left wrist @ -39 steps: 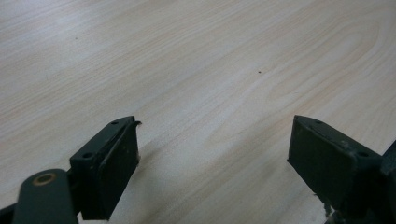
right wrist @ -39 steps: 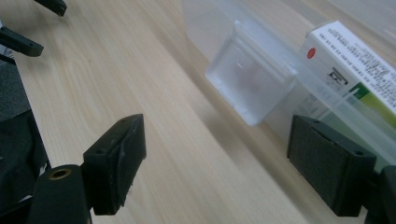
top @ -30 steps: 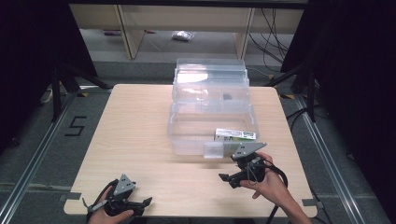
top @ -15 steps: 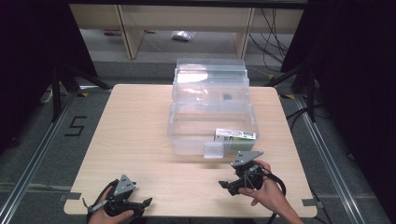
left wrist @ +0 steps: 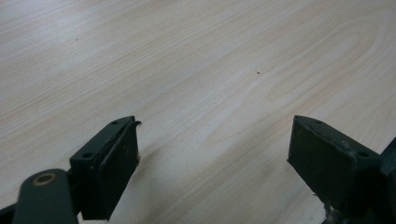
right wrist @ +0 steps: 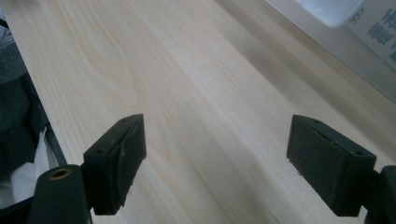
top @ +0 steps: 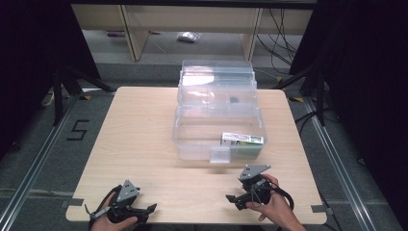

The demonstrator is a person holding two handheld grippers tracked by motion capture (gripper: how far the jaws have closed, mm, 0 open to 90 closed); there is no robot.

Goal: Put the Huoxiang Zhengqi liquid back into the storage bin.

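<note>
High view: clear plastic box [top: 217, 126] on the light wood table [top: 139, 134], a bit right of the middle, well apart from both grippers. Long and narrow, running from near the front edge back to the far edge. Small square latch [top: 220, 155] on the short end that faces the front edge. Green and white carton [top: 242, 140] lying flat inside, in the front right corner of the box, long side running left to right.

Left gripper [top: 144, 210] low at the front left corner of the table, held by a hand [top: 111, 222], jaws pointing right along the front edge. Right gripper [top: 234, 198] near the front edge, right of the middle, held by a hand [top: 275, 208], jaws pointing left.

Left gripper view: jaws wide apart over bare wood, nothing between them.

Right gripper view: jaws wide apart too, nothing held, box wall and carton at the top right.
</note>
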